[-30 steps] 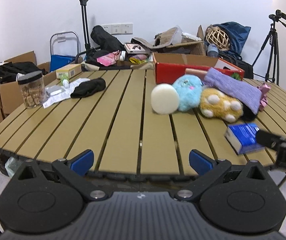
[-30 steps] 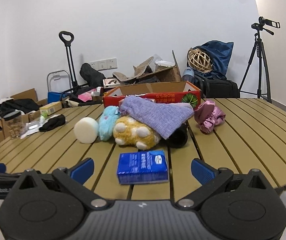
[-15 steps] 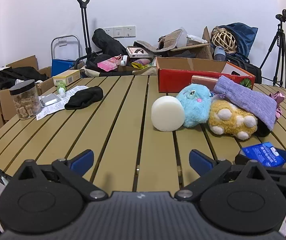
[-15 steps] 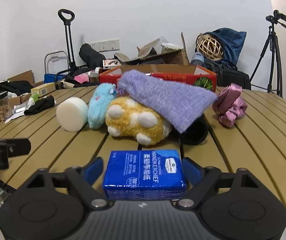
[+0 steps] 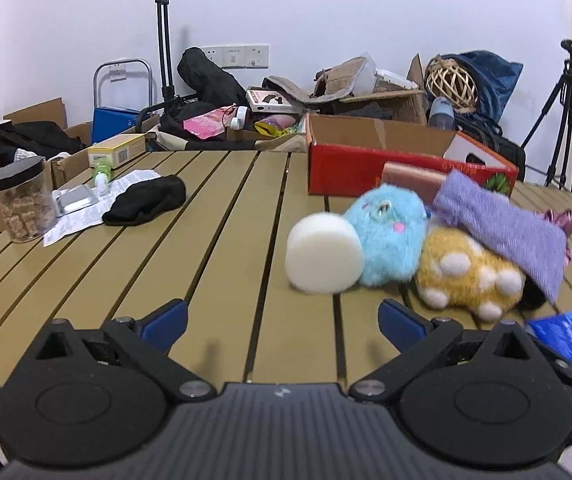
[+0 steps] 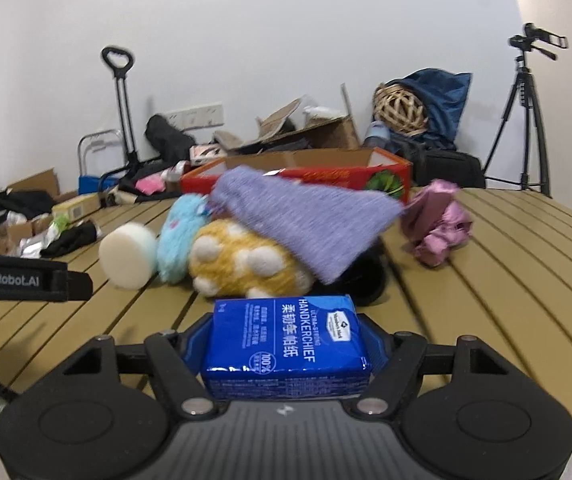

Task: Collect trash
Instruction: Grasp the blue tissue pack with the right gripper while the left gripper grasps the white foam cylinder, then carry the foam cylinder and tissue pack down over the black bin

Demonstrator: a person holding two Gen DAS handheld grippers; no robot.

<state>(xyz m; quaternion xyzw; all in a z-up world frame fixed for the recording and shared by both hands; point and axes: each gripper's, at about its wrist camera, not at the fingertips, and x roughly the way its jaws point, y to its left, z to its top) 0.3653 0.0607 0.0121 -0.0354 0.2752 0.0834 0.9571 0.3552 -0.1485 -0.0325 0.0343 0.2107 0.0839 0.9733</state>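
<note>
Two views are sharing one slatted wooden table (image 5: 213,216), and each is showing things the other is missing. The red cardboard box (image 5: 366,170) is sitting open at the far edge, at about one o'clock from the left wrist camera and at twelve o'clock from the right. Leaning against it, the purple knitted cloth (image 6: 306,220) is draping over the yellow spotted plush (image 6: 245,260), with the light blue plush (image 5: 390,232) touching the white foam cylinder (image 5: 322,256) at its nine o'clock side. Only the left view is plainly showing the black cloth (image 5: 145,200) lying on a printed paper sheet (image 5: 85,212) at ten o'clock, and beside it the jar of brown cubes (image 5: 21,200) standing upright near the table's edge. Only the right view is fully showing the crumpled pink fabric (image 6: 438,224) at two o'clock. The left gripper (image 5: 281,314) is hovering over bare slats with its blue pads spread wide and nothing between them. The right gripper (image 6: 281,340) is pinching the blue tissue pack (image 6: 286,340), its pads pressing on both sides, printed face upward, right at six o'clock; the left view is catching just a blue corner of that pack at four o'clock.
</note>
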